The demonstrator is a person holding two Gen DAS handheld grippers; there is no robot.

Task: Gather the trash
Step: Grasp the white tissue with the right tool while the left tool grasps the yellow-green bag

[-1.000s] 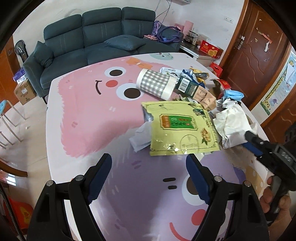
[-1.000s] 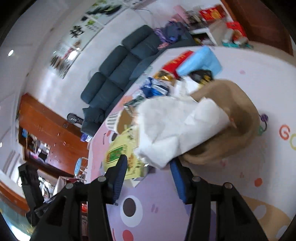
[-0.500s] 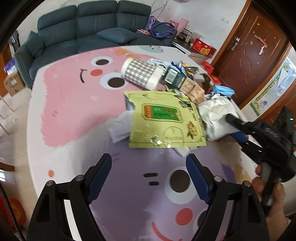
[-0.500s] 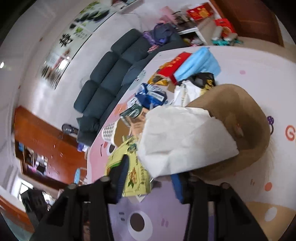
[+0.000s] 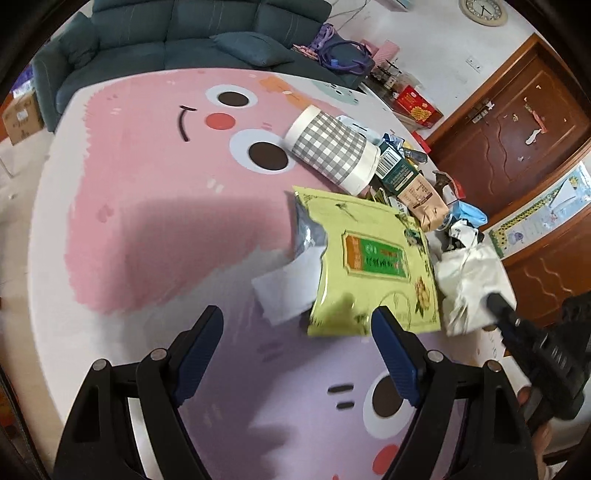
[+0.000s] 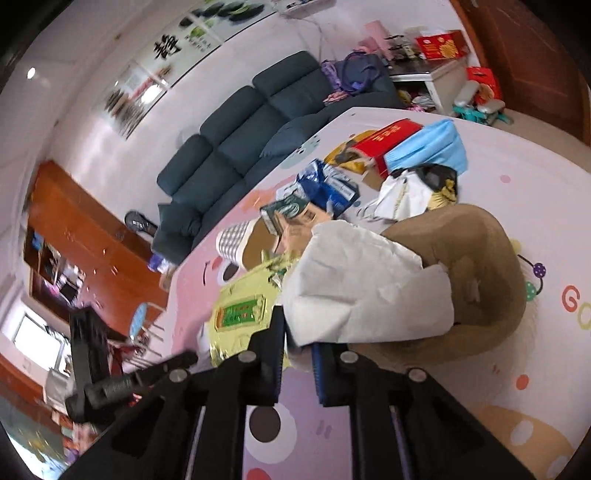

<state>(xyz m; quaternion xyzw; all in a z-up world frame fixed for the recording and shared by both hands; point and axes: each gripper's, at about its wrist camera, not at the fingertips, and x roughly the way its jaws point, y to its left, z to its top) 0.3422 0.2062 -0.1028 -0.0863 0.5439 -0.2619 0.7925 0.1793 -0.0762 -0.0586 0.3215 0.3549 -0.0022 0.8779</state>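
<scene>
A pile of trash lies on the cartoon-print table. My right gripper (image 6: 298,341) is shut on a crumpled white paper (image 6: 365,288) that lies over the rim of a brown paper bag (image 6: 476,295); the paper also shows in the left wrist view (image 5: 469,284) with the right gripper (image 5: 496,301) on it. My left gripper (image 5: 295,332) is open and empty above the table, just short of a yellow-green packet (image 5: 373,262) and a white tissue (image 5: 288,291).
A checked paper cup (image 5: 332,147) lies on its side beyond the packet, with small cartons (image 5: 406,181), a blue mask (image 6: 424,147) and a red box (image 6: 388,138) behind. A dark sofa (image 5: 177,33) stands past the table's far edge.
My right gripper's jaws have closed onto the white paper. My left gripper has moved forward over the table toward the yellow-green packet, staying open.
</scene>
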